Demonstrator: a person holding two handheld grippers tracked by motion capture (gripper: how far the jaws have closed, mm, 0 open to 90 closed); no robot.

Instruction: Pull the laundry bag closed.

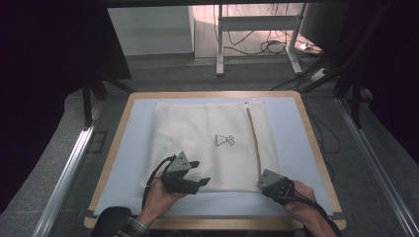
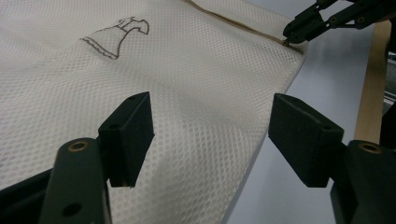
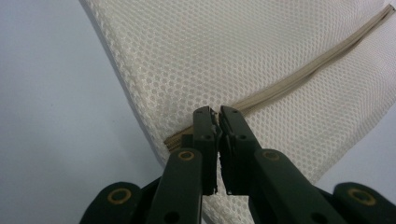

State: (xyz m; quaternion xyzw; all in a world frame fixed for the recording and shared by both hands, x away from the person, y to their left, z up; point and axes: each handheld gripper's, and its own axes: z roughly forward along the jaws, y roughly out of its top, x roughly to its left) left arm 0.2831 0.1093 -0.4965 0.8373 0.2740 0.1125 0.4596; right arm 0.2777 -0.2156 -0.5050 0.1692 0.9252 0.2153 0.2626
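Right gripper (image 3: pixel 218 122), jaws pressed together on the near end of the zipper (image 3: pixel 299 79) of a cream mesh laundry bag (image 1: pixel 207 148), at the bag's corner nearest the worktop's near right corner; a sliver of mesh and tape sits pinched between the pads. Left gripper (image 1: pixel 197 173), jaws standing apart with nothing between them, hangs low over the bag's near left part, close to the near edge of the worktop; in the left gripper view its two black pads straddle bare mesh without pressing on it. The bag lies flat on the pale mat (image 1: pixel 291 113) that covers the wooden worktop (image 1: pixel 126 113), roughly centred, its zipper running along the right side from the far edge toward the near one, and a small dress emblem (image 1: pixel 225 140) marks its middle. Judged risks: the right grip is narrow and set at the very tip of the tape, so a pull along the zipper may let the fabric slide out of the pads; the mesh is light and loose on a smooth mat, so, unless the left jaws close on or pin the cloth, the whole bag may drag and bunch rather than the zipper opening; a left grip that takes both layers would hold the mouth closed.
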